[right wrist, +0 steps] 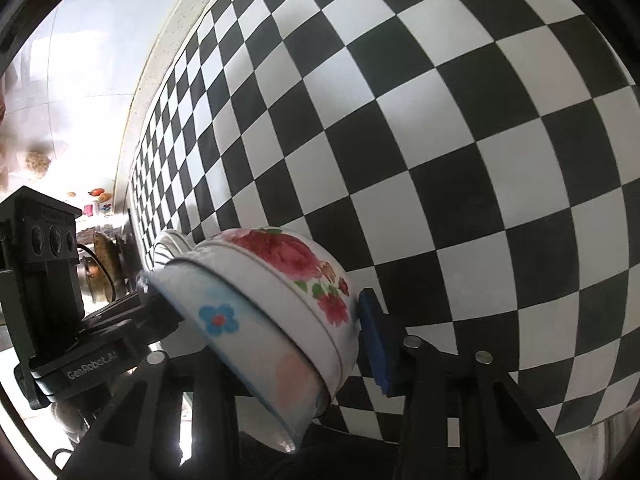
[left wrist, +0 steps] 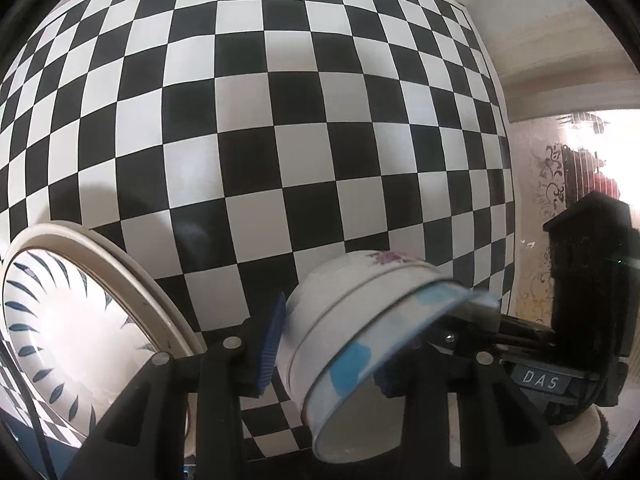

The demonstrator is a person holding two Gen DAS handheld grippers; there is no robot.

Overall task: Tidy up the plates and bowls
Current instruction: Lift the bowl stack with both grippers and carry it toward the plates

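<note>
Two nested bowls are tilted on their sides between both grippers. The outer is a white floral bowl [left wrist: 352, 292], with red roses in the right wrist view [right wrist: 288, 264]. Against its rim sits a blue-rimmed bowl [left wrist: 360, 368] with a blue flower [right wrist: 240, 332]. My left gripper [left wrist: 326, 350] stands around the bowls with its blue pads [left wrist: 272, 344] on either side. My right gripper [right wrist: 280, 344] does the same, pad [right wrist: 374, 344] beside the floral bowl. Whether either one grips or only flanks them is unclear. A white plate with blue leaf marks [left wrist: 68, 328] stands at the left.
A black and white checkered cloth [left wrist: 280, 140] covers the surface [right wrist: 440, 160]. The other gripper's black body shows at the right of the left wrist view [left wrist: 584, 300] and the left of the right wrist view [right wrist: 44, 280]. A patterned wall [left wrist: 552, 200] is beyond.
</note>
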